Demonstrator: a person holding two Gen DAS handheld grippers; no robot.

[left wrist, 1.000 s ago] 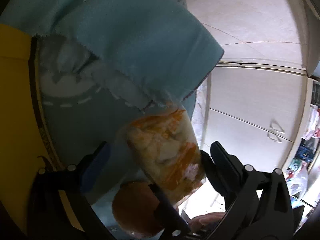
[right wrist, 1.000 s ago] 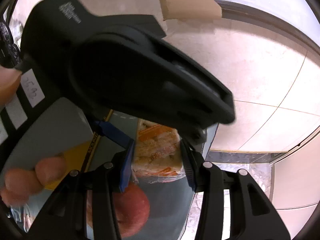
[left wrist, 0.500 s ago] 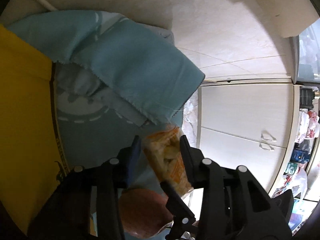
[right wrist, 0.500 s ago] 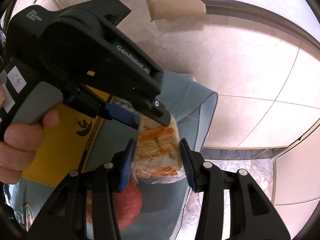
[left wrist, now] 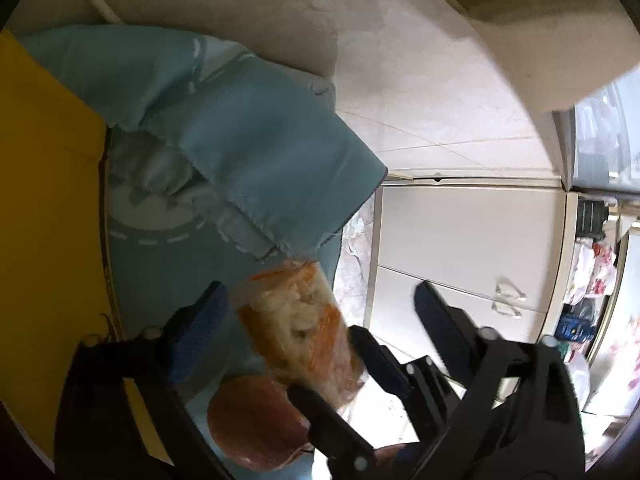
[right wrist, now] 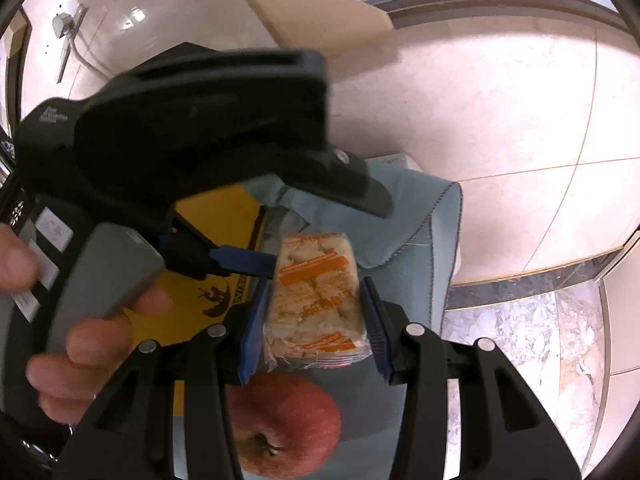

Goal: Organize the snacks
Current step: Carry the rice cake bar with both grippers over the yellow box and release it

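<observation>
Your right gripper (right wrist: 314, 322) pinches the snack pack (right wrist: 316, 304) above the apple (right wrist: 280, 424) — left gripper (left wrist: 316, 320) just reopening, spread around the pack's far end.

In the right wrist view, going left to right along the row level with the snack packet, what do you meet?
Person's hand → yellow cloth → left blue finger → snack packet → right blue finger → light blue cloth → marble floor.

Clear-wrapped snack bar (right wrist: 316, 300), above apple (right wrist: 286, 426)
</observation>
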